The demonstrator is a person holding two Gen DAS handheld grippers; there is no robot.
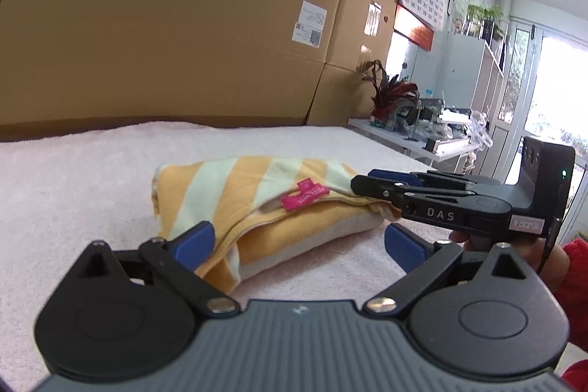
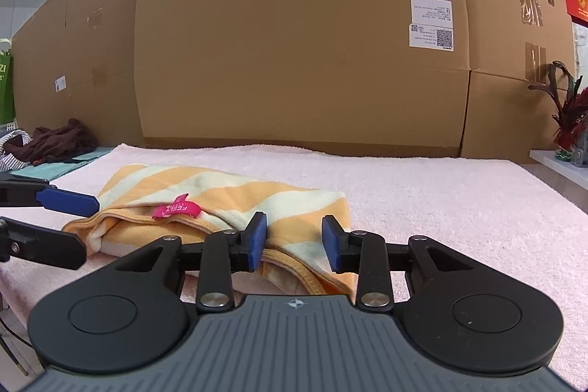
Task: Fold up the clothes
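— What am I looking at, surface-wise?

— I see a soft knit garment (image 2: 220, 197), orange and cream stripes, matt, with a glossy pink woven tag (image 2: 177, 207). It lies on a pale pink towel (image 2: 441, 193), looped terry, rough-looking.

— And my tools?

— My right gripper (image 2: 294, 241) is matt black plastic with a ribbed grey housing, shiny metal rivets and blue rubbery pads (image 2: 258, 237). My left gripper (image 1: 299, 239) looks the same.

— Behind?

— Plain brown cardboard boxes (image 2: 294, 43), matt, with paper labels (image 2: 431, 23) and strips of glossy tape.
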